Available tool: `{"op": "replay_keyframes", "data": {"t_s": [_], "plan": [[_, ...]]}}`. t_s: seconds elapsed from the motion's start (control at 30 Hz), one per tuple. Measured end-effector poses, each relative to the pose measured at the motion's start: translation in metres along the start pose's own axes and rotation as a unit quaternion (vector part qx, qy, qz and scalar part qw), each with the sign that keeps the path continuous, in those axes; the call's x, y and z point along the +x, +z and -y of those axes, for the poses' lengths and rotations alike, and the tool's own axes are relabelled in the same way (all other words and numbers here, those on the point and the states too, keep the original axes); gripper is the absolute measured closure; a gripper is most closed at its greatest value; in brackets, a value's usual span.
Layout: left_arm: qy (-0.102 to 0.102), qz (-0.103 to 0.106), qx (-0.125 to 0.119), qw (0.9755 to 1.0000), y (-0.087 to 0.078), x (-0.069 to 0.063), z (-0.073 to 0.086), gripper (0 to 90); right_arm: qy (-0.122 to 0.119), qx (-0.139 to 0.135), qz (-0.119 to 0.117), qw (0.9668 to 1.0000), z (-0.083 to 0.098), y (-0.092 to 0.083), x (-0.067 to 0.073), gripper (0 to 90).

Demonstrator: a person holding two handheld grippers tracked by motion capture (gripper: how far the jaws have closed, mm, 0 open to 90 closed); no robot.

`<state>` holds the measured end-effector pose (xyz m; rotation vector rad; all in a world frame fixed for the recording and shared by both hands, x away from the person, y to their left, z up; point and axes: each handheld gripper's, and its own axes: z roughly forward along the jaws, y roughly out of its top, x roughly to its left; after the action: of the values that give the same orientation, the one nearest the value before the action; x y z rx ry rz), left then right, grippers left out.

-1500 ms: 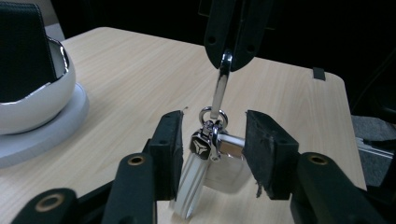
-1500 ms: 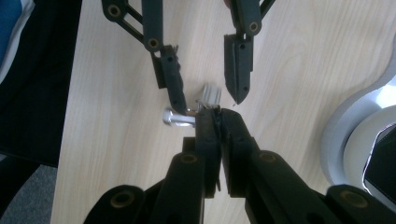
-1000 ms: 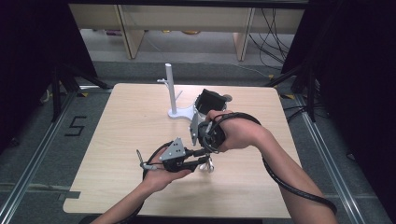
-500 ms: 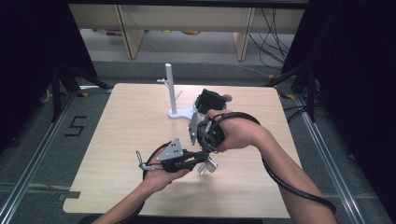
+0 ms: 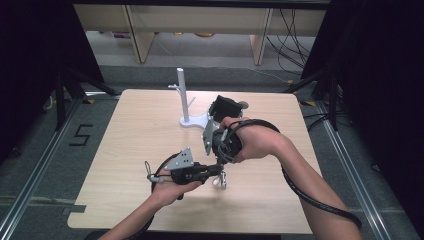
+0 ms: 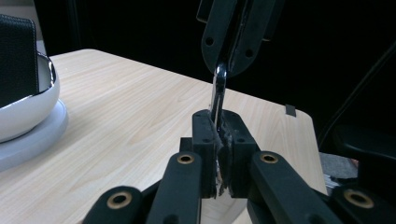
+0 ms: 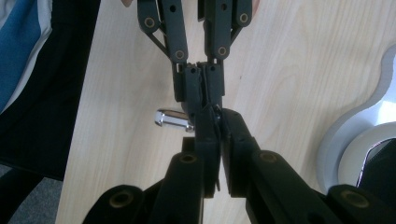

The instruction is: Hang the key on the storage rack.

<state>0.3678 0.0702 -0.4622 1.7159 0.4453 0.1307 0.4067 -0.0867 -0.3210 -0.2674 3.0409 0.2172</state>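
Bench (image 5: 130, 150) of pale wood, bare over most of its top. White stand (image 5: 186, 107) toward the far edge: upright post on a flat curved base. Black boxy thing (image 5: 223, 108) just beside the base on its right; what it is, cannot tell.

Right tongs (image 5: 220, 167) come down from above, hand wrapped round the body, cable looping back along the forearm. Left tongs (image 5: 217, 172) lie low and roughly level over the near middle of the bench, pointing toward the right pair; grey three-cornered plate (image 5: 181, 161) on top.

The two tips meet at one spot, nearer the person than the stand. Between them: small shiny metal piece (image 6: 217, 95), thin and flat where gripped. In the left gripper view it stands upright, bottom end pinched in the left tongs (image 6: 218, 140), top end pinched in the right pair above. In the right gripper view a short chrome cylinder (image 7: 172, 118) sticks out sideways beside the tips, right tongs (image 7: 214, 122) clamped there. Left jaws have just been closing, piece between them; both pairs now narrow, pads pressing on it. Piece held clear of the wood, or so it looks.
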Motion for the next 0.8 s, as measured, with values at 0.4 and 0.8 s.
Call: {"op": "replay_keyframes", "data": {"t_s": [0.4,0.8], "plan": [[0.020,-0.003,-0.027,0.9994,0.0008,0.0010,0.0009,78.7,0.002,-0.002,0.004,1.0000,-0.0023,-0.0023,0.0004,87.3],[0.022,-0.013,-0.026,0.9993,-0.0012,-0.0001,0.0015,83.7,0.000,-0.021,0.005,0.9998,0.0000,-0.0042,-0.0018,87.2]]}}
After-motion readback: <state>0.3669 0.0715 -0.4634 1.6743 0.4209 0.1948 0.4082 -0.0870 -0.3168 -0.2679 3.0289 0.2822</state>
